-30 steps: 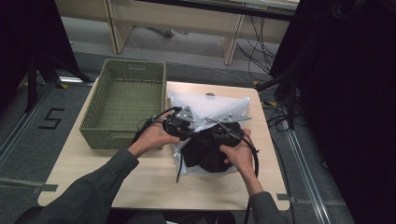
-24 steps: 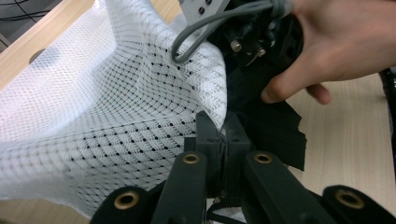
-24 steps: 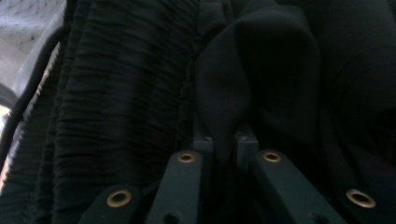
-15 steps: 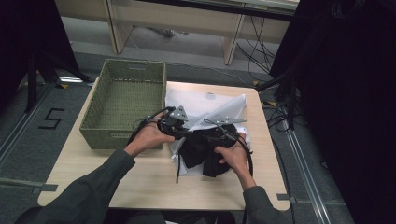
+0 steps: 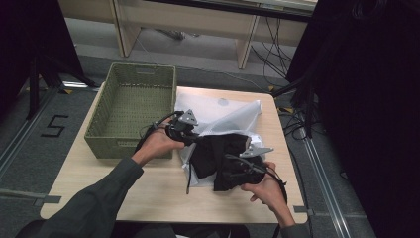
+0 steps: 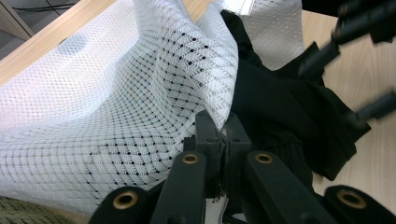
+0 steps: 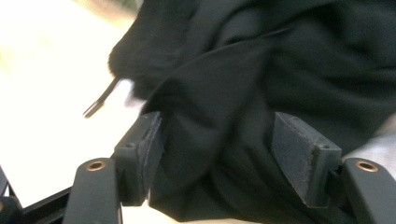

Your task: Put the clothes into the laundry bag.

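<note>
A white mesh bag [image 5: 218, 111] lies on the table with a black garment [image 5: 218, 153] partly out of its mouth. My left gripper [image 5: 189, 135] is shut on the bag's edge; in the left gripper view its jaws [image 6: 223, 135] pinch the white mesh [image 6: 116, 102], with the black garment [image 6: 280, 102] just to their right. My right gripper [image 5: 234, 170] is at the garment's near side. In the right gripper view it [image 7: 224, 149] stands open, with folds of the black garment [image 7: 280, 56] lying between the two pads.
A green woven basket [image 5: 130, 106] stands on the left part of the wooden table [image 5: 124, 188], right beside the bag. A thin dark cord [image 5: 188, 178] hangs from the bag toward the near edge. Cables run across the floor behind the table.
The hands have drawn apart: the left gripper lifted the bag's edge toward the basket, the right gripper came toward the near edge, and more black garment shows outside the bag.
</note>
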Demonstrator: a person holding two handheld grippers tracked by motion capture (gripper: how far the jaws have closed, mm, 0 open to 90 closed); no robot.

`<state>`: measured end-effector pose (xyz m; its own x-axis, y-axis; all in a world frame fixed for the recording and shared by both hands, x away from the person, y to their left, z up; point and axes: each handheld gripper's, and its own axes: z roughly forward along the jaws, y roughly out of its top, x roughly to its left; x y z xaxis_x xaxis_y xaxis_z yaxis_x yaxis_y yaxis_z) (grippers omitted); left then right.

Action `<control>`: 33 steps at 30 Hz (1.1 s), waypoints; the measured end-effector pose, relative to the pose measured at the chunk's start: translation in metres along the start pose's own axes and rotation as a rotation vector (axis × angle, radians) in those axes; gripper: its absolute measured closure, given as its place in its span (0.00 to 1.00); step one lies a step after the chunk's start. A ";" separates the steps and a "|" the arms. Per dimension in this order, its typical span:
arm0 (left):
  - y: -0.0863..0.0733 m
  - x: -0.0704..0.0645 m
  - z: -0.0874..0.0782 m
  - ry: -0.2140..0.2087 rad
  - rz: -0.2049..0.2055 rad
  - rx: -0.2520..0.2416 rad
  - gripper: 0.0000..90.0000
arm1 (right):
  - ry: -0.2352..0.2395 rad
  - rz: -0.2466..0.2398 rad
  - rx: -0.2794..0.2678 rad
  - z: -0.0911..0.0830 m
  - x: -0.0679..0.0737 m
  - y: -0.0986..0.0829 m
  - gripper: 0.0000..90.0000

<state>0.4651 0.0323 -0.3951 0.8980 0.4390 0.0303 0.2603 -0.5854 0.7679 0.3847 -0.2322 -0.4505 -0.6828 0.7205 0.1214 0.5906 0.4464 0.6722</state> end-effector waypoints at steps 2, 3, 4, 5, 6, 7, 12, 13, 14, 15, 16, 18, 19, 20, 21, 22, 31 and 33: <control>0.001 0.000 0.000 0.000 0.001 0.003 0.97 | -0.003 -0.024 0.033 0.015 0.006 -0.003 0.37; 0.000 -0.002 0.002 0.001 -0.028 -0.015 0.97 | -0.031 -0.046 0.054 0.025 0.006 -0.004 0.38; 0.001 -0.001 0.001 -0.002 -0.001 0.002 0.97 | -0.048 -0.042 0.079 0.036 0.006 -0.005 0.41; 0.001 -0.004 0.002 -0.001 -0.022 -0.012 0.97 | -0.046 -0.062 0.116 0.046 0.005 -0.005 0.51; 0.001 -0.005 0.002 -0.006 -0.011 -0.004 0.97 | -0.068 -0.111 0.156 0.052 0.005 -0.004 0.67; 0.001 -0.006 0.002 -0.007 -0.002 0.004 0.97 | -0.071 -0.140 0.163 0.055 0.006 -0.003 0.80; 0.003 -0.011 0.005 -0.038 0.024 0.017 0.98 | -0.060 -0.096 0.031 0.043 0.008 0.031 0.95; 0.004 -0.014 0.006 -0.038 0.023 0.017 0.98 | -0.061 -0.092 -0.012 0.039 0.004 0.042 0.95; 0.005 -0.015 0.007 -0.038 0.035 0.027 0.98 | -0.072 -0.094 -0.082 0.040 -0.002 0.052 0.95; 0.006 -0.014 0.006 -0.034 0.053 0.042 0.98 | -0.074 -0.072 -0.082 0.039 -0.008 0.062 0.95; 0.006 -0.014 0.007 -0.033 0.055 0.042 0.98 | -0.074 -0.045 -0.097 0.043 -0.014 0.069 0.95; 0.004 -0.014 0.007 -0.030 0.040 0.033 0.98 | -0.092 -0.004 -0.097 0.062 -0.028 0.072 0.95; 0.003 -0.013 0.006 -0.031 0.052 0.043 0.98 | -0.094 0.018 -0.068 0.074 -0.034 0.067 0.95; 0.001 -0.014 0.005 -0.028 0.046 0.034 0.97 | -0.086 0.033 -0.041 0.084 -0.039 0.061 0.95; -0.001 -0.015 0.004 -0.021 0.032 0.018 0.97 | -0.077 0.054 -0.022 0.091 -0.041 0.055 0.95; -0.002 -0.014 0.001 -0.014 0.040 0.014 0.95 | -0.074 0.065 -0.026 0.092 -0.041 0.052 0.95; -0.010 -0.014 -0.010 0.006 0.015 -0.027 0.91 | -0.066 0.102 -0.072 0.073 -0.034 0.059 0.65; -0.012 -0.010 -0.010 0.012 0.013 -0.022 0.90 | -0.091 0.033 -0.075 0.057 -0.028 0.062 0.56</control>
<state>0.4496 0.0424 -0.3983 0.8968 0.4398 0.0480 0.2407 -0.5760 0.7812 0.4656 -0.1945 -0.4538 -0.6193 0.7810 0.0802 0.5764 0.3830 0.7218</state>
